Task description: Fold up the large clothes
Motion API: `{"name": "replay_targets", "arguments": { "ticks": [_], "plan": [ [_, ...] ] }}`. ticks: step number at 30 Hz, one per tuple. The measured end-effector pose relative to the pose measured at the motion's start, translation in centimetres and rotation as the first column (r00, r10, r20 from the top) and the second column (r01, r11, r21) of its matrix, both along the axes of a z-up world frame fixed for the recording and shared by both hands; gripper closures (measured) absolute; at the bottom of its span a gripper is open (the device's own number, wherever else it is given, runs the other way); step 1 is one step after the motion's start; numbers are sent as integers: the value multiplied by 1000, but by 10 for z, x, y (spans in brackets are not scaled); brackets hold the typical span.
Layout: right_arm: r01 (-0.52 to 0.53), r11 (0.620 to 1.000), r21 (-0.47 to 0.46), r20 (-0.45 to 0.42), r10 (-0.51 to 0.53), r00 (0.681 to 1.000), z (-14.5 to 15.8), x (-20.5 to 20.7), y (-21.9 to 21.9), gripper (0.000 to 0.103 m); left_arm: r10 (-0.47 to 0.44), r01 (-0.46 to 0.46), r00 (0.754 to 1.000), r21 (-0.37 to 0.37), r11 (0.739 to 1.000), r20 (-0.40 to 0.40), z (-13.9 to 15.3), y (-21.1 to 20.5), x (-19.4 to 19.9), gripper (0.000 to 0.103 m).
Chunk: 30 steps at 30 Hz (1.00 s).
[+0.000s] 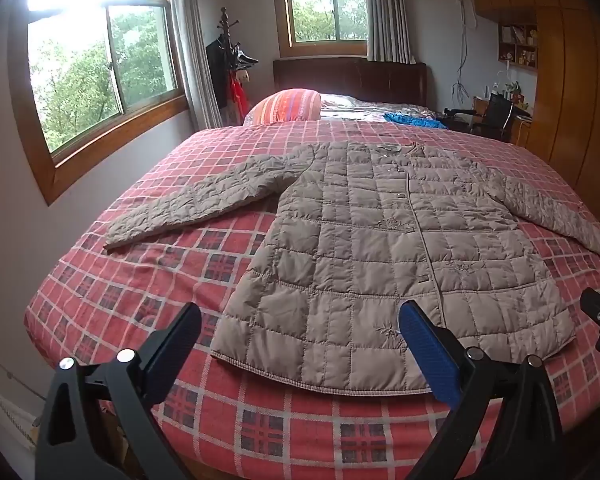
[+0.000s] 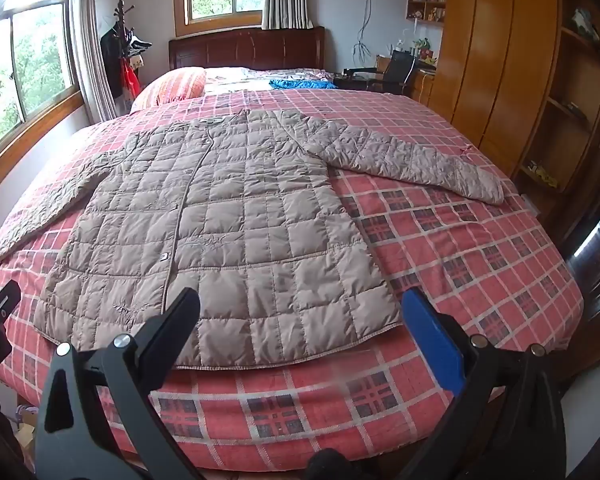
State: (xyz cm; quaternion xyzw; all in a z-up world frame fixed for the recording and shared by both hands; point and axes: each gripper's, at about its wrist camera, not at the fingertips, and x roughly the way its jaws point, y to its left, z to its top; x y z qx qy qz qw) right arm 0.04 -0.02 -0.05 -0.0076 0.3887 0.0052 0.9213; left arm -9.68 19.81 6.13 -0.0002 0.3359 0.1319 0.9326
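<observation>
A beige quilted jacket (image 1: 364,240) lies flat and face up on the bed, both sleeves spread out to the sides and its hem toward me. The right wrist view shows the same jacket (image 2: 228,216). My left gripper (image 1: 300,320) hovers open above the hem near the foot of the bed, nothing between its fingers. My right gripper (image 2: 300,308) is likewise open over the hem's right part, holding nothing. Each gripper's tip shows at the edge of the other's view.
The bed carries a red plaid cover (image 1: 140,280). A striped pillow (image 1: 288,106) and blue cloth (image 1: 412,119) lie near the headboard. A coat rack (image 1: 228,64) stands by the window at left. Wooden wardrobes (image 2: 496,60) and a desk line the right side.
</observation>
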Motion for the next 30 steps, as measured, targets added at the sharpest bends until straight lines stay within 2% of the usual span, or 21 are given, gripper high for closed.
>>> {"name": "replay_targets", "arguments": {
  "ticks": [2,30],
  "plan": [
    [-1,1000,-1,0,1,1000,0,0,0,3,0,0,1000,7,1000,19,1,-1,-2,4],
    [-15,1000,-12,16,15,1000,2,-1,5,3,-6,6,1000,5,1000,9,2,0,-2,4]
  ]
}}
